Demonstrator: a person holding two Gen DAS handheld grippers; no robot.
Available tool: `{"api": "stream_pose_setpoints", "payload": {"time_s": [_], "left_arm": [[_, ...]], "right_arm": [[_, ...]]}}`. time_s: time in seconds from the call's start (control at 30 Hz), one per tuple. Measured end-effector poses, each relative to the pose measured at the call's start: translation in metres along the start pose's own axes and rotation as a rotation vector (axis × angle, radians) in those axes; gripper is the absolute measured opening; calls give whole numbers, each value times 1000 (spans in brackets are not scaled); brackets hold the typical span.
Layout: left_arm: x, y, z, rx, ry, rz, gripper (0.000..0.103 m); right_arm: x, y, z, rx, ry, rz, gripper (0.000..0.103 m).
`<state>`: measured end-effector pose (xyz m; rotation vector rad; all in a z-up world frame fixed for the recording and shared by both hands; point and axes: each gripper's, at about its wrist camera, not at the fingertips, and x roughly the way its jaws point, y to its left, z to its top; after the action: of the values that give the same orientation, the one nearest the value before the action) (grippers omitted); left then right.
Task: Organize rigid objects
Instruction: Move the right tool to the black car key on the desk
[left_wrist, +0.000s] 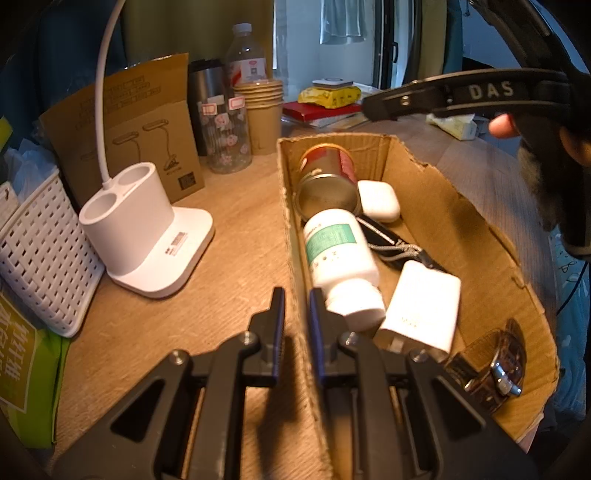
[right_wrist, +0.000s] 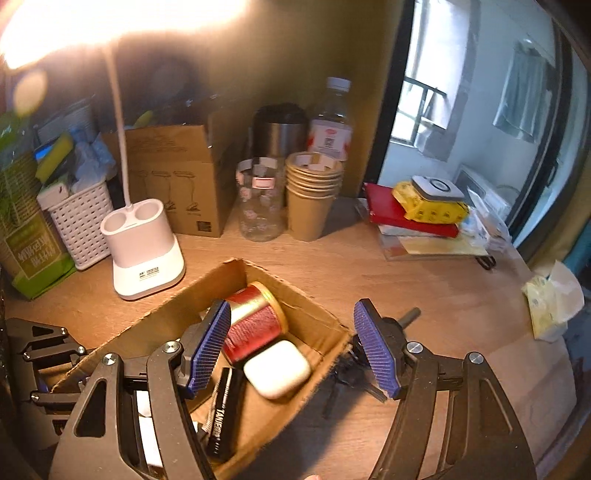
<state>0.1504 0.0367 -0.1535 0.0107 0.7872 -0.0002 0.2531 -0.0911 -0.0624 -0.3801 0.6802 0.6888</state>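
An open cardboard box (left_wrist: 436, 184) lies on the wooden desk. In it are a red can (left_wrist: 327, 166), a white earbud case (left_wrist: 380, 199), a white pill bottle (left_wrist: 340, 254) with a green label, a black strap-like item (left_wrist: 388, 240), a white charger (left_wrist: 424, 306) and a wristwatch (left_wrist: 495, 365). My left gripper (left_wrist: 295, 295) is shut on the box's left wall. My right gripper (right_wrist: 291, 306) hovers open over the box's far end, above the red can (right_wrist: 255, 321) and the earbud case (right_wrist: 277, 369), with nothing between its fingers.
A white desk-lamp base (left_wrist: 147, 236) and a white basket (left_wrist: 44, 258) stand left of the box. Behind are a brown carton (right_wrist: 177, 181), a glass jar (right_wrist: 258, 199), stacked paper cups (right_wrist: 312, 192) and bottles. Books (right_wrist: 410, 218) lie back right, and a dark small object (right_wrist: 347, 373) sits beside the box.
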Motion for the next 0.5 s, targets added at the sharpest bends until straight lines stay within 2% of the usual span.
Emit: {"api": "stream_pose_setpoints", "payload": {"time_s": [0.23, 0.5], "left_arm": [[0, 0, 0, -1, 0, 0, 15], [-1, 1, 0, -1, 0, 0, 16]], "right_arm": [[-7, -30, -7, 88, -12, -39, 72], [5, -76, -21, 223, 2, -133, 72]]}}
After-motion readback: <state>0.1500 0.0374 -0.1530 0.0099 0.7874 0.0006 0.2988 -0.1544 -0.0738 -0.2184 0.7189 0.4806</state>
